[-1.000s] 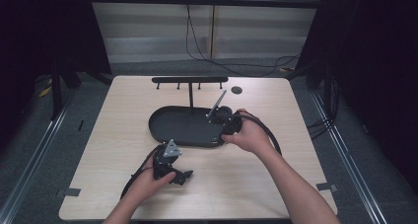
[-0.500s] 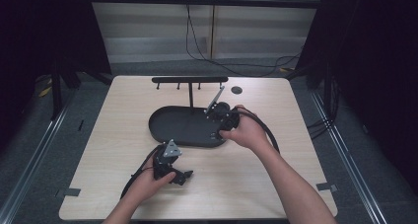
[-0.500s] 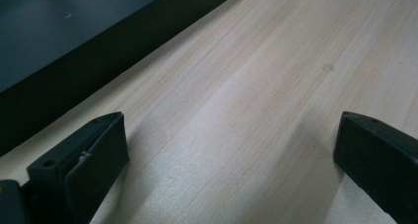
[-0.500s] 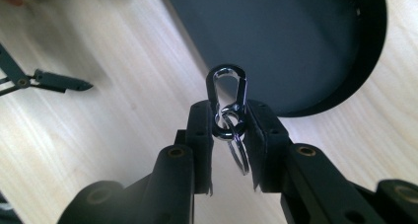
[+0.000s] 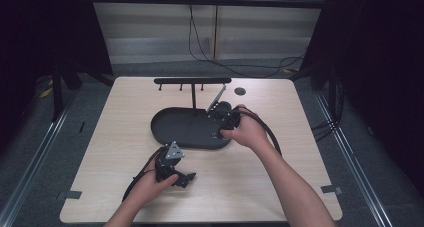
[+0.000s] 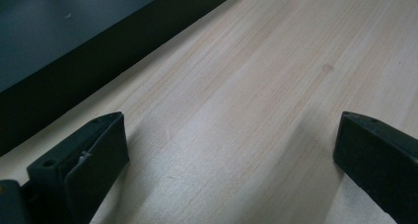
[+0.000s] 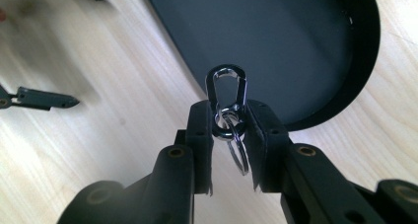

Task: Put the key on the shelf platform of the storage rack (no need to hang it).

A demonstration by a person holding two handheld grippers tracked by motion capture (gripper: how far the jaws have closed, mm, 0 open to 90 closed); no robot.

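My right gripper (image 7: 226, 111) is shut on a black carabiner (image 7: 226, 86). A silver key ring (image 7: 239, 157) hangs from the carabiner between the jaws. In the high view the right gripper (image 5: 221, 119) is over the right end of a black oval tray (image 5: 182, 129). From the tray's back rises a thin post carrying a black bar (image 5: 192, 80) with small hooks under it. My left gripper (image 5: 184, 179) rests on the table in front of the tray. In its own view the left gripper (image 6: 231, 121) is open over bare wood, with the tray wall (image 6: 98, 51) just beyond.
The light wooden table (image 5: 280, 187) has free room on both sides of the tray and along the front. A small dark round spot (image 5: 240, 91) lies near the back edge. Dark floor and black curtains surround the table.
The right hand has shifted slightly away from me over the tray's right end, still holding the carabiner. The left gripper has stayed where it was.
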